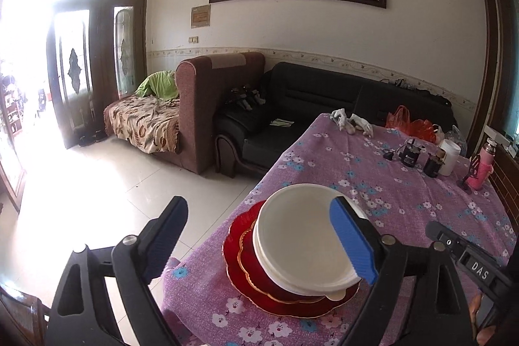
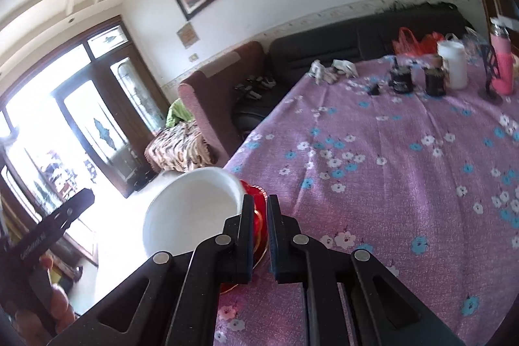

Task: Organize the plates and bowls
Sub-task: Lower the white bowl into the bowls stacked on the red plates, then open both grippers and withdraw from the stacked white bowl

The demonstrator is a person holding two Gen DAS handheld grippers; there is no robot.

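A stack of white bowls (image 1: 298,242) sits on a few red, gold-rimmed plates (image 1: 246,268) at the near left corner of the table. My left gripper (image 1: 259,206) is open wide just above and in front of the stack. Its blue-padded finger (image 1: 350,235) hangs over the bowl and touches nothing. In the right wrist view the same white bowl (image 2: 191,209) and red plate (image 2: 259,213) lie just beyond my right gripper (image 2: 260,200). That gripper is shut and holds nothing. The left gripper's finger (image 2: 65,213) shows at the left edge.
A purple floral cloth (image 1: 405,193) covers the table. At its far end stand dark jars (image 1: 410,156), a white cup (image 1: 451,158), a pink bottle (image 1: 483,171), red bags (image 1: 412,124) and rags (image 1: 350,120). Tiled floor (image 1: 113,200) drops away left of the stack.
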